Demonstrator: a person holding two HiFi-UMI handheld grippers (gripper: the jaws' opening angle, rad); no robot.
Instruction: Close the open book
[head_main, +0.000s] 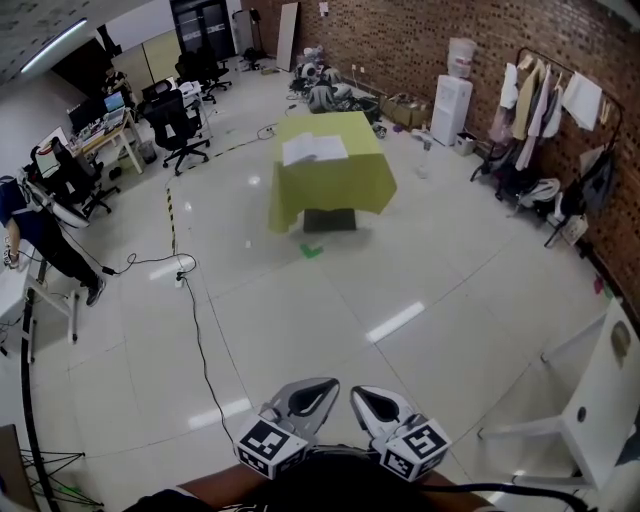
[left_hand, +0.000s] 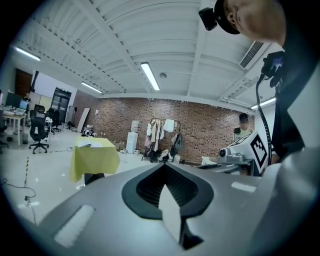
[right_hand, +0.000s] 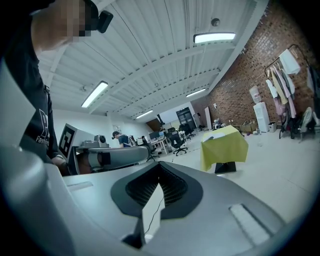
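Left tongs and right tongs are pinched together, empty and tucked near the body, probably because the open book on the yellow worktop is well apart from them.

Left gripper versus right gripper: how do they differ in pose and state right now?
The left gripper leans its tip rightward and the right gripper leans leftward, so they converge. The left's marker cube and the right's show different patterns. Both are shut, empty, and far from the open book on the yellow-draped table.
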